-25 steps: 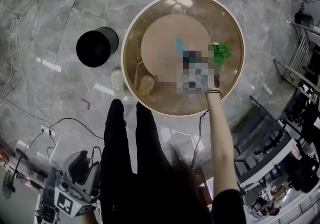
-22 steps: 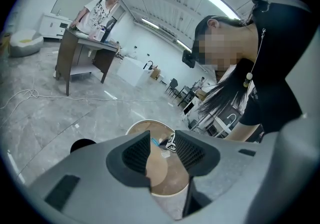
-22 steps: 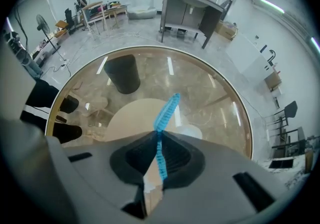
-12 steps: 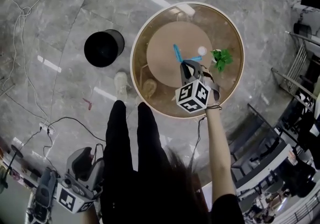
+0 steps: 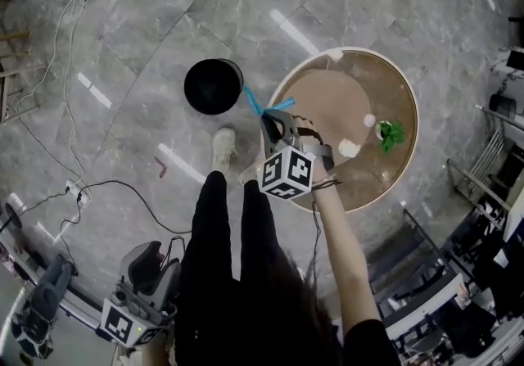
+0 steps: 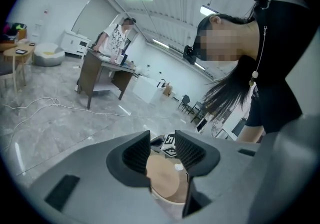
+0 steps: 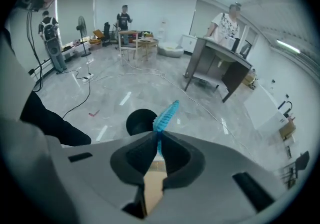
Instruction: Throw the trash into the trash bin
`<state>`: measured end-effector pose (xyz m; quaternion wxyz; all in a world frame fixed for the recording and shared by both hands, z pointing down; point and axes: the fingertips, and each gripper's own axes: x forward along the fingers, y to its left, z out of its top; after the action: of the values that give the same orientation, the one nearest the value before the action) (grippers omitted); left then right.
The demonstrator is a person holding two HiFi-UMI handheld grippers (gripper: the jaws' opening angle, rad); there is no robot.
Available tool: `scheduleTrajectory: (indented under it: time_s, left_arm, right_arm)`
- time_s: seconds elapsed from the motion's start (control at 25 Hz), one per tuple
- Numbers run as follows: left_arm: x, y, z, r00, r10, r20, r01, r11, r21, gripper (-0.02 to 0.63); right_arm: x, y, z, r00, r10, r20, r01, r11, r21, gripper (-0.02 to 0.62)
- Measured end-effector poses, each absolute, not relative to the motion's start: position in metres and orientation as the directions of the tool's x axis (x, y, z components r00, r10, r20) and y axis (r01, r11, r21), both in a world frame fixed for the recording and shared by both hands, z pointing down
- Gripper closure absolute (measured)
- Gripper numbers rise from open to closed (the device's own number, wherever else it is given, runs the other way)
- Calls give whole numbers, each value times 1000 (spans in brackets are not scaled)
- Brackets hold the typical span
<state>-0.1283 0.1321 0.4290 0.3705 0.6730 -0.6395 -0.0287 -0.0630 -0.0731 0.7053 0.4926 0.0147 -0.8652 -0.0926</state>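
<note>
The trash in hand is a blue strip [image 5: 264, 102], a thin frilled piece that sticks up past the jaws in the right gripper view [image 7: 166, 114]. My right gripper [image 5: 267, 115] is shut on it and hangs over the table's left rim. The black round trash bin [image 5: 213, 86] stands on the floor just left of the strip, and it shows beyond the jaws in the right gripper view [image 7: 140, 120]. My left gripper [image 5: 146, 271] is low at the bottom left, far from the bin. Its jaws [image 6: 162, 150] stand open with nothing between them.
The round brown table [image 5: 393, 176] with a pale rim holds a green scrap [image 5: 390, 134] and two white crumpled bits [image 5: 349, 148]. Cables [image 5: 115, 188] trail over the grey marble floor. The person's legs and a white shoe [image 5: 222, 146] are beside the bin. Desks and people stand far off.
My right gripper has lifted the blue strip off the middle of the table and carried it left to the table's edge near the bin. The left gripper has shifted a little.
</note>
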Motion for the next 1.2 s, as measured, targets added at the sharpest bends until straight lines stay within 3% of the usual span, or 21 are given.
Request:
scheduleTrajectory:
  time_s: [0.36, 0.48, 0.88, 1.2]
  left_arm:
    - [-185, 170, 426, 17, -902, 432, -808, 242, 537, 451]
    - [-199, 182, 429, -10, -902, 432, -796, 269, 542, 451]
    - [-217, 191, 433, -3, -907, 421, -789, 261, 556, 451]
    - [-222, 140, 410, 135, -941, 310, -810, 75, 581, 459]
  right_arm:
    - [-192, -12, 711, -557, 42, 829, 307, 938, 159, 556]
    - [-211, 6, 720, -531, 88, 843, 344, 931, 120, 442]
    - [-208, 9, 716, -519, 58, 853, 318, 939, 130, 467]
    - [-175, -14, 653, -573, -76, 816, 99, 982, 161, 492]
